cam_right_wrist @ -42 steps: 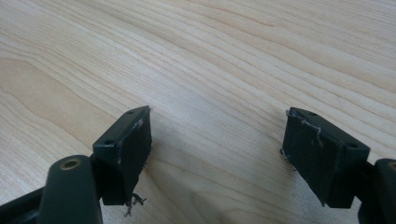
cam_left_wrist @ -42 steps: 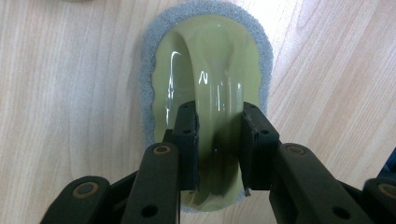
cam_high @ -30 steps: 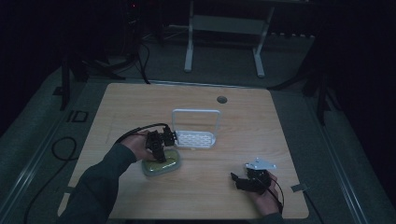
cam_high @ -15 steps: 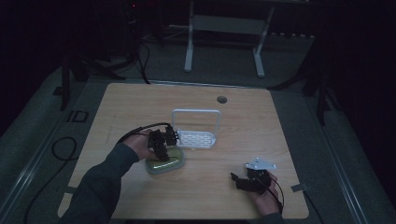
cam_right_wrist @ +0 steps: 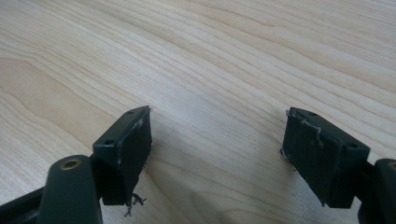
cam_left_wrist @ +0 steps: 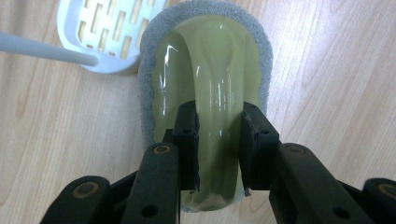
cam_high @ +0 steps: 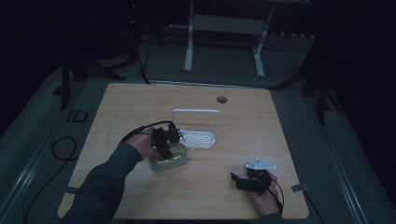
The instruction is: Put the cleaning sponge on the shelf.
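Observation:
A green scrubber [cam_high: 170, 160] with a grey sponge base and an arched glossy handle sits on the wooden table [cam_high: 140, 102]. My left gripper [cam_high: 164, 145] comes down on it from above, shut on the handle. In the left gripper view both pads [cam_left_wrist: 187, 135] press the sides of the scrubber's [cam_left_wrist: 215, 60] handle, with the left gripper [cam_left_wrist: 218, 119] astride it. Just beyond lies a white slotted tray [cam_high: 200, 139] with an upright loop handle; the tray [cam_left_wrist: 100, 35] nearly touches the sponge edge. Near the front right, my right gripper [cam_high: 237, 181] rests open, and nothing lies between the right gripper's [cam_right_wrist: 217, 135] jaws.
A round cable hole [cam_high: 222, 99] sits near the table's far edge. A metal stand [cam_high: 224, 28] is on the floor behind the table. Cables trail off the table's left side. Bare wood lies between the two hands.
The left gripper has carried the scrubber a little farther from the person, closer to the white tray. The right gripper has stayed put.

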Motion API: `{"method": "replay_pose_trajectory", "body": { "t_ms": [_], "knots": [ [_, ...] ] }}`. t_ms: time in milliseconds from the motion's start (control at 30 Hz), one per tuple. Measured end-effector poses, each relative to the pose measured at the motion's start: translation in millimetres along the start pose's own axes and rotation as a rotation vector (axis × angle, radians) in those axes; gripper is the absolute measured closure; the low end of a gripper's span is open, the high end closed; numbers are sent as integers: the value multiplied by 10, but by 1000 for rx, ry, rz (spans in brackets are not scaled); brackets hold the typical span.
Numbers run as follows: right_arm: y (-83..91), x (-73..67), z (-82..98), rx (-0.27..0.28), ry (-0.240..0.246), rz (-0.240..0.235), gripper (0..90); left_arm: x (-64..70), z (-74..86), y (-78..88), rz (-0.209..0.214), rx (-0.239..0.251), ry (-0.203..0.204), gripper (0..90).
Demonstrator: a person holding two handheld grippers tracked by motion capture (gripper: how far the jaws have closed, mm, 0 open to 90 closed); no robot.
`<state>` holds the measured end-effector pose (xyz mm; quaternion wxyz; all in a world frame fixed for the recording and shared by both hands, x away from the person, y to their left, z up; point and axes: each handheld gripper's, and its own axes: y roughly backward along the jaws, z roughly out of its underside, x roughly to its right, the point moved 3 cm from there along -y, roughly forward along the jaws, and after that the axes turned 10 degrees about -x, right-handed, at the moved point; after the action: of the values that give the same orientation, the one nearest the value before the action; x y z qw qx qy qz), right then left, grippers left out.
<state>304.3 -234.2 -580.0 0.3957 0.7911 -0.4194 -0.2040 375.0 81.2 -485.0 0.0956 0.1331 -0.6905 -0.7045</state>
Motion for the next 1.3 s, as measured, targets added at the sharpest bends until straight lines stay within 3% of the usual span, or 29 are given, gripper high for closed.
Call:
{"method": "replay_pose_trajectory", "body": {
  "t_ms": [633, 1300],
  "knots": [
    [0, 0, 0, 0, 0, 0, 234, 11, -178, 113, -76, 41, -55, 714],
    [0, 0, 0, 0, 0, 0, 234, 50, -359, 159, -116, 91, -129, 715]
  ]
}}
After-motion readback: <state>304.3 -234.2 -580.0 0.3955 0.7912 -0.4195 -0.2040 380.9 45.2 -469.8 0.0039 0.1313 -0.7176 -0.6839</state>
